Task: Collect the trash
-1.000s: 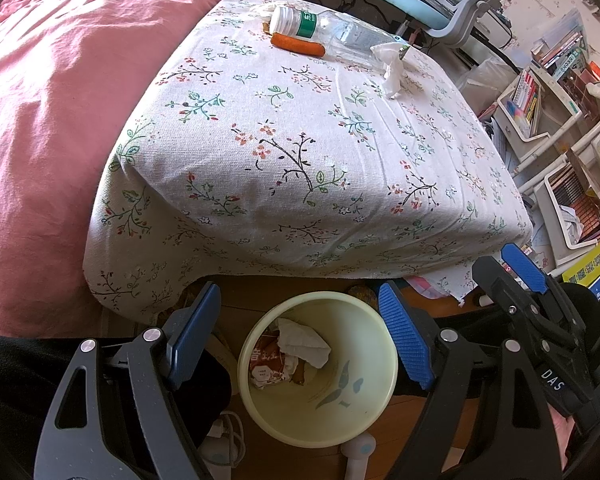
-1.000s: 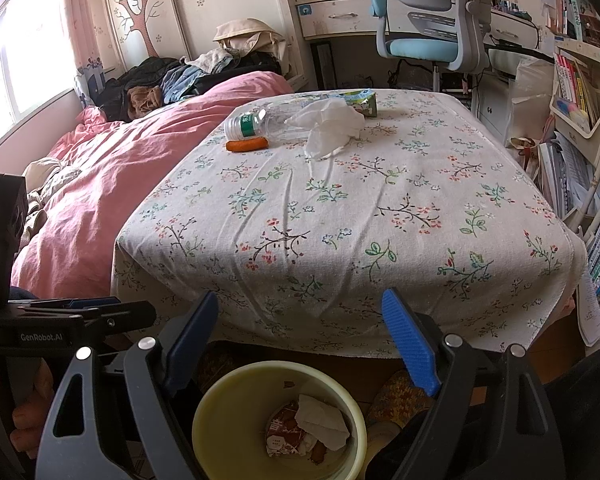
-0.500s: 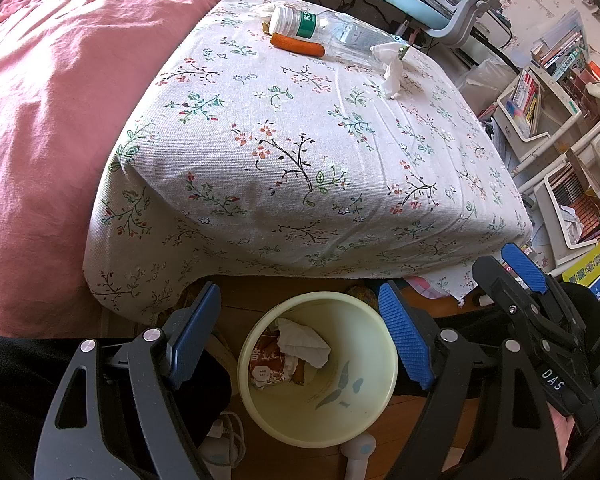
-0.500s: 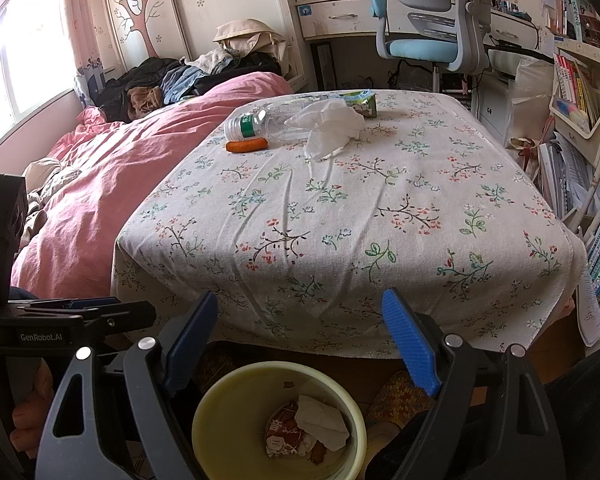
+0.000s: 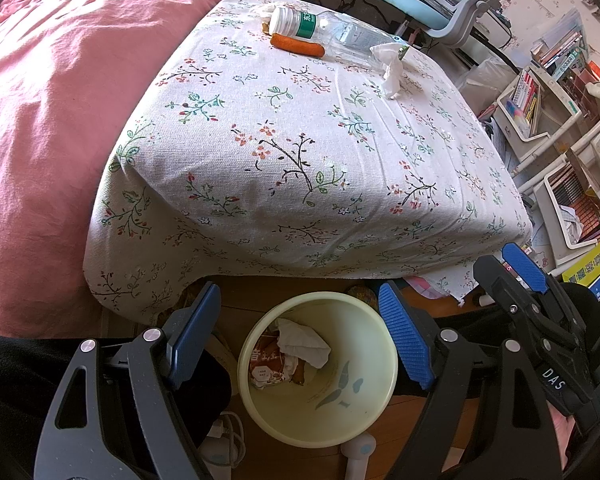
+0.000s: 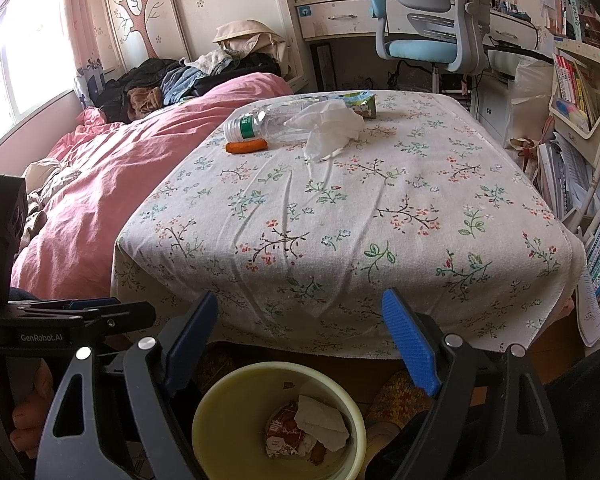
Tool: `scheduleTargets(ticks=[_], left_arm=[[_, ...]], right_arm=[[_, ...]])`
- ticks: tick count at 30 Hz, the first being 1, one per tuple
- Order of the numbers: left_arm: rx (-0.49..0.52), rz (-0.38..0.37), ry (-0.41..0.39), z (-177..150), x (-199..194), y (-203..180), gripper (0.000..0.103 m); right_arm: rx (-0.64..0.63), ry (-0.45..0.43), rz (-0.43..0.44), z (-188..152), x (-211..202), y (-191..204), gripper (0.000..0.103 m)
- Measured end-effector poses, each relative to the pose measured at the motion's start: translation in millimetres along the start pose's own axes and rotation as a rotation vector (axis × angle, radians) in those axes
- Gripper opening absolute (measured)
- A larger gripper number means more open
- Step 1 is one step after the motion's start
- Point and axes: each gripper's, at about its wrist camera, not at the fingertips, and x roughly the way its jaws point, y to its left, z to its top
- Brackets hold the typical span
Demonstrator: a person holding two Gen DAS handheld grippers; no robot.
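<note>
Both the left gripper (image 5: 300, 332) and right gripper (image 6: 300, 340) stand wide and empty over the bin (image 5: 380, 360) at frame bottom. Tissue (image 6: 328, 126), bottle (image 6: 260, 122) and carrot (image 6: 246, 146) wait upper centre; pinch the tissue's raised folds first.

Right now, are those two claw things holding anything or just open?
Left gripper: open, holding nothing, above the yellow bin.
Right gripper: open, holding nothing.
</note>
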Motion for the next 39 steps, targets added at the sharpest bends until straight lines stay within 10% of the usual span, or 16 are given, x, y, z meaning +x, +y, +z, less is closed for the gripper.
scheduleTargets(ticks=[39], left_arm=[[-0.011,-0.003,-0.007,3.4,-3.3,2.6,0.078]], right_arm=[[-0.002,0.001,-0.005,0.2,-0.2,-0.4,0.081]])
